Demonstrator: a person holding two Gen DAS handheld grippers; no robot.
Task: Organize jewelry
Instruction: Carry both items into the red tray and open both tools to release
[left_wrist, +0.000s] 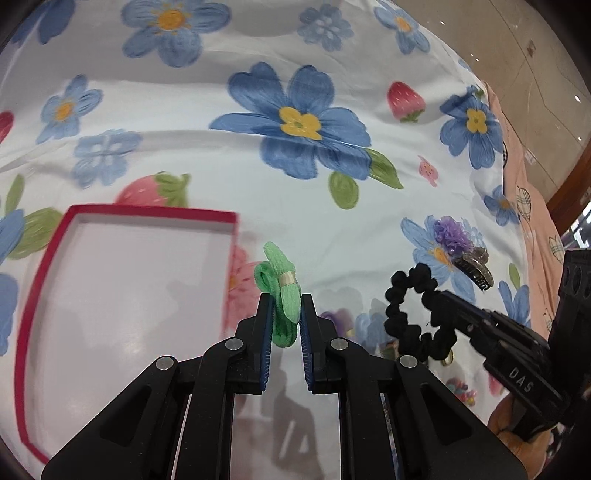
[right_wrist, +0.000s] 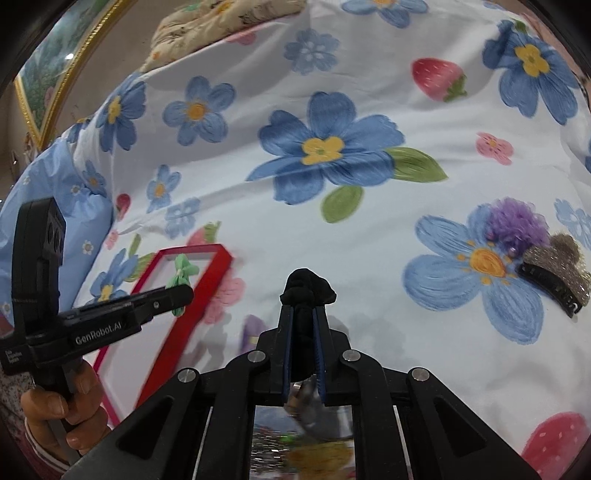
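Note:
My left gripper (left_wrist: 287, 300) is shut on a green bow hair tie (left_wrist: 280, 291), held above the bed just right of a red-rimmed white box (left_wrist: 147, 216). In the left wrist view my right gripper (left_wrist: 441, 295) comes in from the right, shut on a black scrunchie (left_wrist: 404, 310) that hangs off its tips. The right wrist view shows the black scrunchie (right_wrist: 308, 290) bunched between my right gripper's (right_wrist: 303, 314) pads. There the left gripper (right_wrist: 181, 295) holds the green bow hair tie (right_wrist: 181, 275) over the red-rimmed box (right_wrist: 218, 277).
A purple pom-pom hair piece (right_wrist: 517, 221) and a glittery black claw clip (right_wrist: 554, 277) lie on the floral bedspread (right_wrist: 332, 206) at the right. More small accessories (left_wrist: 461, 391) lie near the front edge under the grippers. A person's hand (right_wrist: 55, 413) grips the left handle.

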